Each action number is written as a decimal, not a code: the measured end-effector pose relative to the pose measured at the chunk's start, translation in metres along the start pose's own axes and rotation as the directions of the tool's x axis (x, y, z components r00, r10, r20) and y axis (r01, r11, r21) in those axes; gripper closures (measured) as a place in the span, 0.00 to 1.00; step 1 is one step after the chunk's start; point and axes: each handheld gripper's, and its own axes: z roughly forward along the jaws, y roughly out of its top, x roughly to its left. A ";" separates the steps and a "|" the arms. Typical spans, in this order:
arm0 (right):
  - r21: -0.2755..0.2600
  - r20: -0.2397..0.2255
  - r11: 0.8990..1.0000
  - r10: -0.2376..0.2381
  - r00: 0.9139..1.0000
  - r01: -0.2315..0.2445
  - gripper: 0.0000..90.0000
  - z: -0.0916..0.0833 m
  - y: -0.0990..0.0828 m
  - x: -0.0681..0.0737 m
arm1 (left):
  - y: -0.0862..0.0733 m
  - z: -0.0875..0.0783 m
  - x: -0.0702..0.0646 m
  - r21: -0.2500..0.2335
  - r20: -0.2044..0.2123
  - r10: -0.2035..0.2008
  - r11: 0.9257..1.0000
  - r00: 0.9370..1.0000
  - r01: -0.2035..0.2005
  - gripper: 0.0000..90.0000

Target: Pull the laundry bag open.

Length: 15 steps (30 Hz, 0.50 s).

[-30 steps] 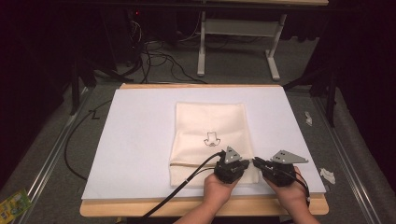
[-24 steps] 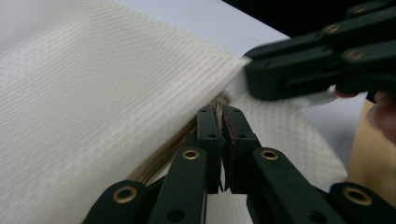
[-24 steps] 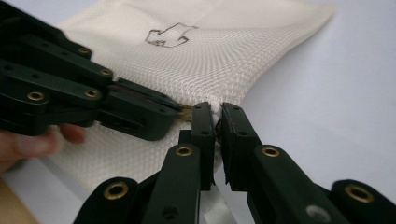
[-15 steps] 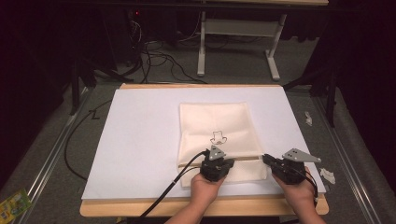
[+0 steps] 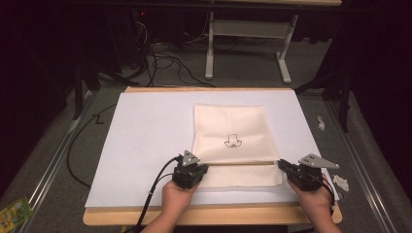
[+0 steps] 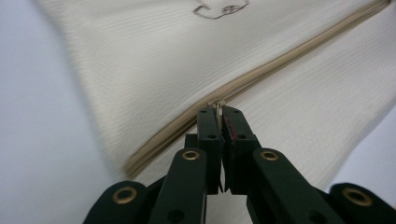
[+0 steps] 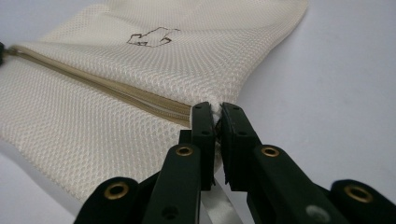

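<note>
From the high view: shows a cream mesh bag (image 5: 231, 131) lying flat on the white sheet (image 5: 145, 141) covering the desk (image 5: 209, 213), right of the middle, with its lower end close to the near edge. Finds a zipper (image 5: 243, 163) running across that lower end. Places the left gripper (image 5: 206, 167) at the zipper's left end and the right gripper (image 5: 281, 165) at the bag's right edge, well apart, with the cloth spanning between them.

From the left gripper view: shows fingers (image 6: 208, 126) closed tight on the small metal zipper pull (image 6: 218, 103), with the beige tape trailing away up and right.

From the right gripper view: shows fingers (image 7: 202, 123) clamped shut on the bag's edge, right where the zipper ends, bunching a little mesh.

On handling: looks light, soft and limp, so likely to slide on the smooth sheet and wrinkle rather than resist. Calls for anchoring one end while working the slider. Best held at the pull tab and at the stitched seam beside the zipper's end, not on loose mesh, which would stretch or snag. Needs a pull kept in line with the teeth.
</note>
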 end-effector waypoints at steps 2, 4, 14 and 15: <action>0.001 0.010 1.000 0.003 1.000 -0.003 0.96 0.001 0.000 -0.001 | -0.004 -0.008 0.011 0.015 -0.018 -0.008 1.000 1.000 0.008 0.97; 0.002 0.012 1.000 0.006 1.000 -0.006 0.96 0.001 0.000 -0.003 | -0.008 -0.016 0.022 0.027 -0.027 -0.024 0.999 0.999 0.025 0.97; -0.002 -0.010 1.000 0.003 1.000 -0.003 0.95 0.001 -0.001 -0.002 | -0.027 -0.025 0.043 0.008 0.025 -0.046 0.999 0.999 0.046 0.97; 0.012 -0.005 1.000 -0.001 1.000 0.001 0.94 0.001 -0.004 -0.002 | -0.026 -0.027 0.043 -0.011 0.031 -0.042 0.999 0.999 0.042 0.96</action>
